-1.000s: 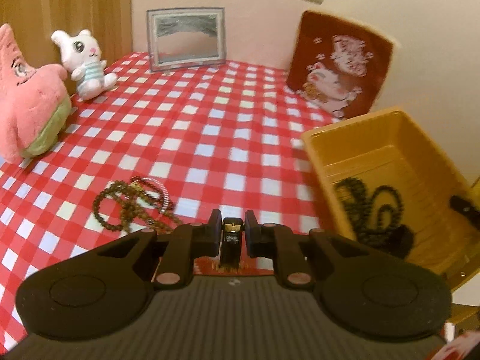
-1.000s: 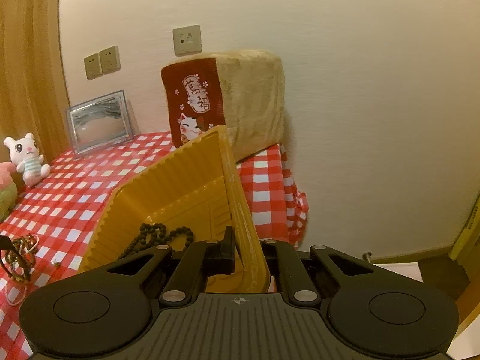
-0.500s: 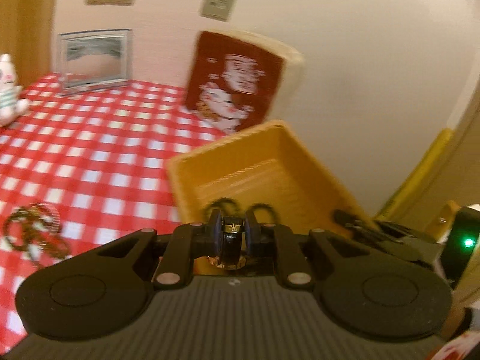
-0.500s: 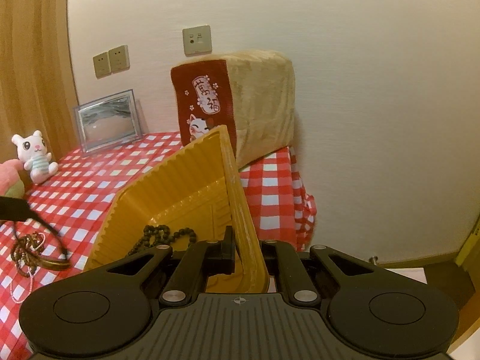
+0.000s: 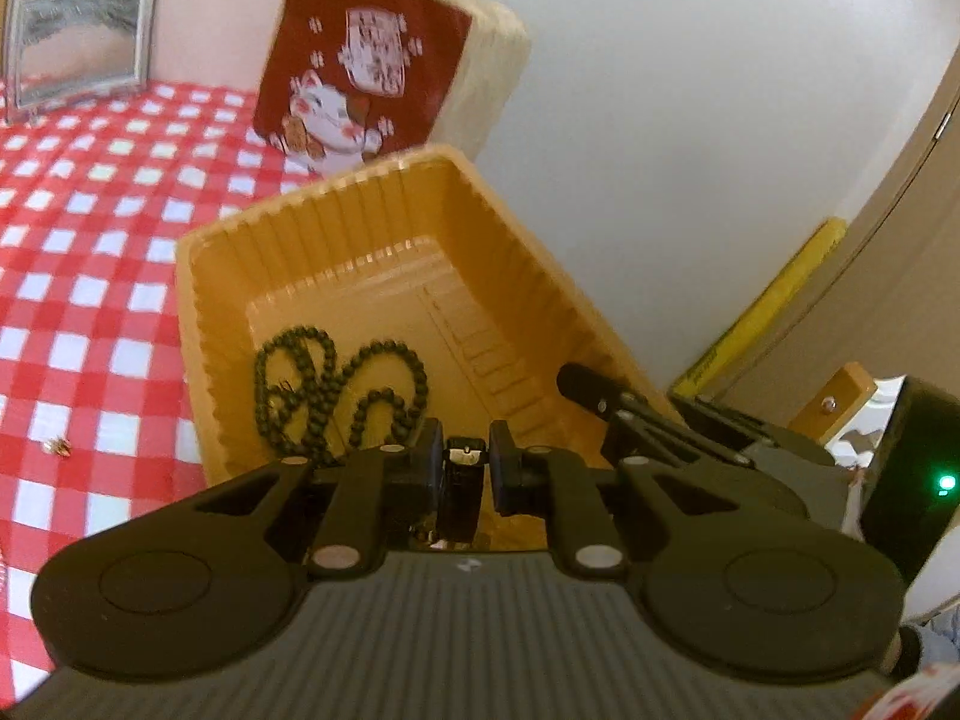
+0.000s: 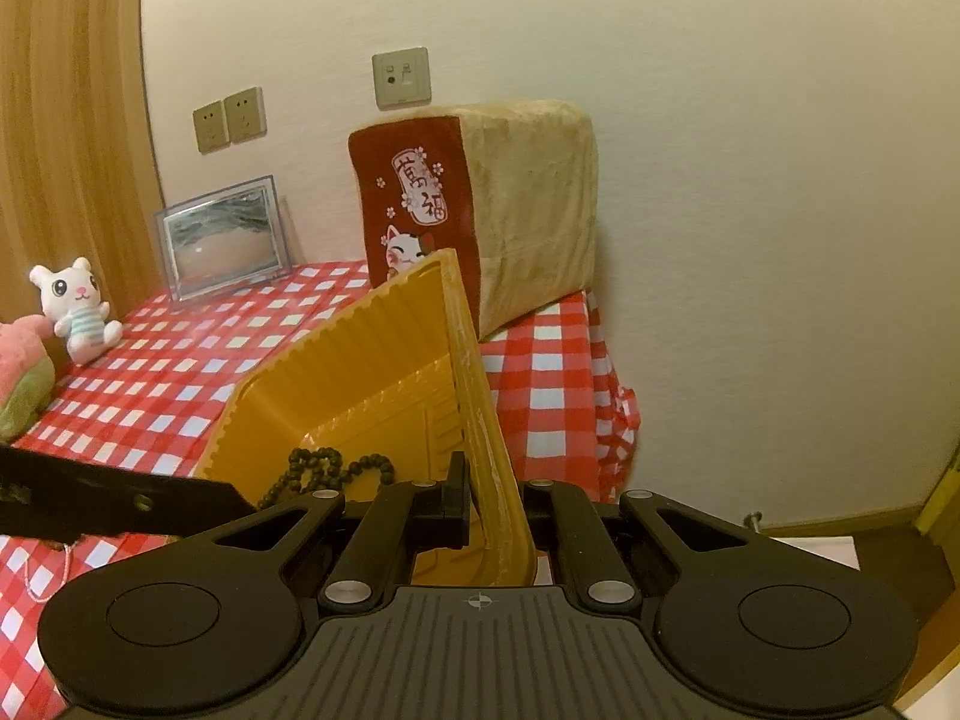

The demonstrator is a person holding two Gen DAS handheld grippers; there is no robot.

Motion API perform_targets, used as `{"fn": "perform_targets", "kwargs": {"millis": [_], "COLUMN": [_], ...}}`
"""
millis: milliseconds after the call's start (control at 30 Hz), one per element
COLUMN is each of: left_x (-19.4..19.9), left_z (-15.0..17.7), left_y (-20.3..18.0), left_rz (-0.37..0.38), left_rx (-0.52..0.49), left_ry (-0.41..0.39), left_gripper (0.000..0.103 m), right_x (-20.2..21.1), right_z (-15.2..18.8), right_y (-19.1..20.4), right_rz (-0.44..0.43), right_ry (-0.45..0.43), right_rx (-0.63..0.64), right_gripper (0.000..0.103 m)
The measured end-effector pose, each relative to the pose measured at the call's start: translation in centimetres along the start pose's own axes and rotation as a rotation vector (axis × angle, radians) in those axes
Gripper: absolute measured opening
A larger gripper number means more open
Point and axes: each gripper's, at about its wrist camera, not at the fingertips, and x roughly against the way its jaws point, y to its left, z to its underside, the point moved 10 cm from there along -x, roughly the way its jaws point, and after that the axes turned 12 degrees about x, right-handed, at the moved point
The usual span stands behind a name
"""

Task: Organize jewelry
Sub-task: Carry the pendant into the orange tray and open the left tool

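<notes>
Pinching a small dark piece (image 5: 462, 480) with a bit of gold on top, the left claw (image 5: 463, 468) is hanging over the near end of the yellow bin (image 5: 336, 222). Its jaws are nearly together, with the piece squeezed between them. I am guessing it is some jewelry on its way into the bin, but it is too dark to tell what kind.

The right claw (image 6: 492, 510) is clamping the bin's right wall, its jaws almost shut on the thin plastic. The bin is tipping up on that side, likely so it stays steady and open toward the other claw.

Inside the bin a string of dark beads (image 5: 336, 384) is lying curled on the floor, so some tidying looks done already.

Around the bin, the desk (image 5: 90, 228) is wearing a red and white checked cloth. A tiny shiny bit (image 5: 57, 447) is lying on the cloth just left of the bin. It is too small to name.

The bin's near wall is hiding behind both claws.
</notes>
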Motion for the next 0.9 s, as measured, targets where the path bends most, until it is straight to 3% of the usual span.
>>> {"fn": "perform_targets", "kwargs": {"millis": [267, 333, 500, 667, 900], "left_x": [-0.4, 0.3, 2.8, 5.2, 7.7], "left_z": [0.2, -0.4, -2.0, -2.4, -0.7], "left_y": [-0.6, -0.8, 0.0, 2.9, 9.5], "left_rz": [0.023, 0.029, 0.014, -0.07, -0.255], "left_rx": [-0.01, -0.007, 0.006, 0.018, 0.056], "left_ry": [0.004, -0.018, -0.088, -0.141, -0.157], "left_gripper": [0.015, 0.023, 0.03, 0.033, 0.034], "right_x": [-0.1, -0.2, -0.2, -0.3, -0.4], "right_z": [0.1, 0.1, 0.2, 0.2, 0.3], "right_y": [0.0, 0.0, 0.0, -0.1, -0.2], "right_rz": [-0.002, -0.002, 0.0, -0.001, 0.002], "right_ry": [0.002, 0.002, 0.004, 0.007, 0.012], "right_rx": [-0.005, -0.005, -0.011, -0.018, -0.02], "right_gripper": [0.007, 0.007, 0.007, 0.007, 0.007]}}
